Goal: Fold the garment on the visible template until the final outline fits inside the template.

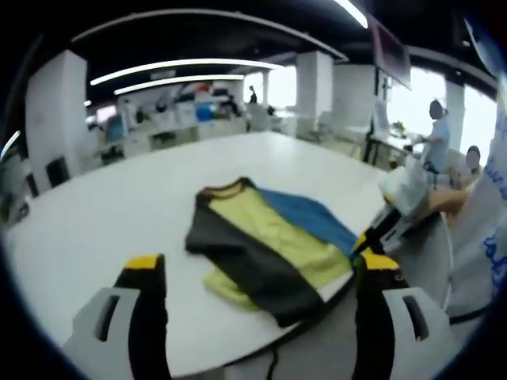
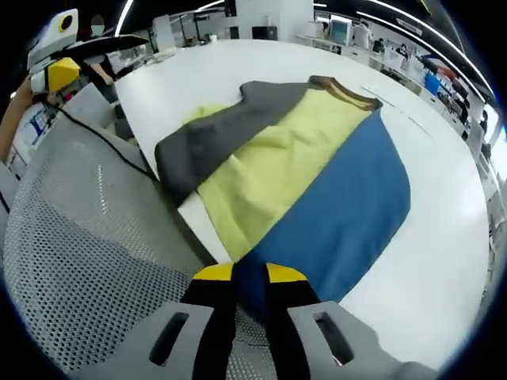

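Note:
A garment (image 1: 265,237) in dark grey, yellow and blue panels lies partly folded on the white table (image 1: 119,206), near its edge. My left gripper (image 1: 261,265) hangs open in front of it, jaws wide apart and holding nothing. My right gripper (image 2: 249,277) is shut on the garment's blue hem (image 2: 333,214) at the table's edge. In the left gripper view, the right gripper (image 1: 379,229) comes in from the right at the blue corner. Far at the top left of the right gripper view is the left gripper (image 2: 55,71).
A grey mesh chair back (image 2: 79,237) with a black cable (image 2: 103,142) across it stands against the table's edge. A person's white sleeve (image 1: 483,229) is at the right. Desks, pillars and people (image 1: 436,127) fill the office behind.

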{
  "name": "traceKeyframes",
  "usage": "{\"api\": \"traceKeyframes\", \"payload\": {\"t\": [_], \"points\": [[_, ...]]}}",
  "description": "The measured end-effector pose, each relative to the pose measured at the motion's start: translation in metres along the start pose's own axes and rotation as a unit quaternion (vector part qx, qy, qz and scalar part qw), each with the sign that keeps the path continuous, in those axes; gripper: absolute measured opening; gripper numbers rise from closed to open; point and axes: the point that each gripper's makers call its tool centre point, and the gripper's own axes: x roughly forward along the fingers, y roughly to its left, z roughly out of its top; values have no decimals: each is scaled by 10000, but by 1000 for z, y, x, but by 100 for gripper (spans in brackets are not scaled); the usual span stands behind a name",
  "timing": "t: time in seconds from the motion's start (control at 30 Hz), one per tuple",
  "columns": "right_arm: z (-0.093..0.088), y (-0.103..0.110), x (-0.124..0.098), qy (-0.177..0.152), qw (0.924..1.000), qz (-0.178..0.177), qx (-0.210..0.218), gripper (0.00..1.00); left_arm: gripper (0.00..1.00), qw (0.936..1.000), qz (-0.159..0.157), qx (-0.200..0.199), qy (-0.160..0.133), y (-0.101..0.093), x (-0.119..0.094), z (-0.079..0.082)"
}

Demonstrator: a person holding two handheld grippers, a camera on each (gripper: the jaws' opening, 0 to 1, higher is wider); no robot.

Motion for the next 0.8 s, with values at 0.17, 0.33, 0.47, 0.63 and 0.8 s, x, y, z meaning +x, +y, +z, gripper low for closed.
{"api": "traceKeyframes", "payload": {"t": [0.17, 0.33, 0.47, 0.63, 0.8], "points": [[-5, 2, 5, 160, 9997, 47, -170, 11, 94, 10000, 11, -20, -8, 0, 0, -2], [-5, -1, 6, 221, 9996, 62, -185, 6, 94, 9999, 40, -81, -49, 1, -2, -2], [-6, -2, 6, 242, 9995, 88, -188, 4, 93, 9999, 49, -112, -79, 2, -2, -1], [-5, -1, -1, 194, 9996, 138, -144, 4, 93, 9999, 57, -119, -65, 3, -2, -2], [-5, -2, -4, 157, 9997, 162, -133, 3, 93, 9999, 47, -96, -42, 2, -2, -1]]}}
